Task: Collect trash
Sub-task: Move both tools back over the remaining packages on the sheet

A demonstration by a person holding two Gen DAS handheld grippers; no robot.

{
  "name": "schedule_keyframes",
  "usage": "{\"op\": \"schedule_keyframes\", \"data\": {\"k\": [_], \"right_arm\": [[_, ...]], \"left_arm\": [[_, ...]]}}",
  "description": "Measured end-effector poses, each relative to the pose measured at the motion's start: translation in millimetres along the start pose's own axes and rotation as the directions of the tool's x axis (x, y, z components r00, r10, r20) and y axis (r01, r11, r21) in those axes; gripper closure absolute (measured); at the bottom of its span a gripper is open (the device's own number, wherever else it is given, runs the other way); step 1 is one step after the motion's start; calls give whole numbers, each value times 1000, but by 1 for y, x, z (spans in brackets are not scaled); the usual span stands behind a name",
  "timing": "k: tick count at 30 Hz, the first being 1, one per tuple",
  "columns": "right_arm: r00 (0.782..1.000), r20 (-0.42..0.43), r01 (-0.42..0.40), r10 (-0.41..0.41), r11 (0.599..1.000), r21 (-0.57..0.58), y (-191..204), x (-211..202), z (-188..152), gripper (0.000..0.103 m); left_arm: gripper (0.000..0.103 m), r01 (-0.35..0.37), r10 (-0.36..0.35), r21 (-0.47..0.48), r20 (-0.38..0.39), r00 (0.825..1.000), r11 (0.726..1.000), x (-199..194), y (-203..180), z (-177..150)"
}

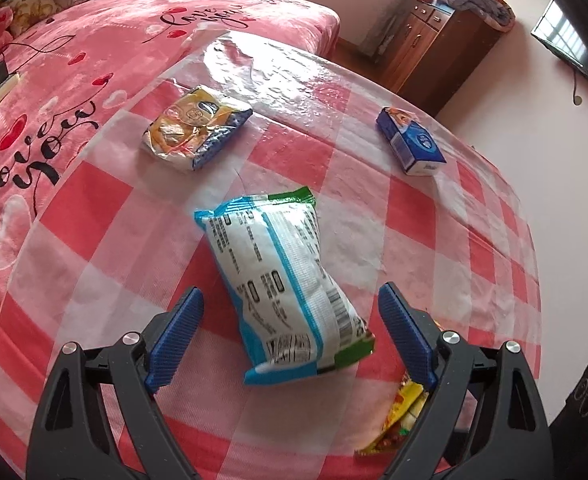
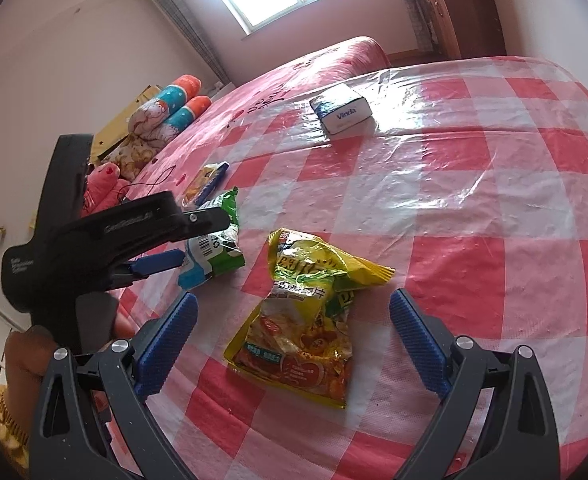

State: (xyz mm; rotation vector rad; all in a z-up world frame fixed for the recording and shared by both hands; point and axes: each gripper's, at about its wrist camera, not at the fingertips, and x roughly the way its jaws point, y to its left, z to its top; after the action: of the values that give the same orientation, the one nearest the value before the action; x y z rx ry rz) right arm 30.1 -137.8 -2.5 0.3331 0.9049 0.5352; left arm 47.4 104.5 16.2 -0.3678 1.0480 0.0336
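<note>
Reach-in step of the trash collecting, by the look of it, nothing picked up yet. Left gripper [image 1: 290, 336] angled down over the worktop [image 1: 473, 248], jaws wide, straddling the white-and-blue snack bag [image 1: 278, 288] with neither pad touching it. Right gripper [image 2: 294, 344] likewise wide, framing the yellow crumpled wrapper [image 2: 309, 312], pads clear on both sides. In the right wrist view, white-and-blue bag at ten o'clock of the yellow wrapper, close by but apart. Farther off on the worktop: orange-and-blue packet [image 1: 194, 132] at eleven o'clock of the white bag, tissue box [image 1: 409, 140] at one o'clock, well apart. Next, probably: lower each gripper a little, then close across the narrow width; thin film likely to crumple and slip, so grip mid-body.
</note>
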Motion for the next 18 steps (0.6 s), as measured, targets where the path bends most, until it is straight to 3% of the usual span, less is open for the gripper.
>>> {"op": "schedule_keyframes", "data": {"k": [10,18], "right_arm": [[1000,-4,-3,3,1000,6,1,1,1,7],[1000,-15,3,-3,1000,-13,1,5,1,7]], "left_arm": [[14,-42,42,30,23,999,999,2,0,11],[14,-156,134,148,148,980,976,-9,9,48]]}}
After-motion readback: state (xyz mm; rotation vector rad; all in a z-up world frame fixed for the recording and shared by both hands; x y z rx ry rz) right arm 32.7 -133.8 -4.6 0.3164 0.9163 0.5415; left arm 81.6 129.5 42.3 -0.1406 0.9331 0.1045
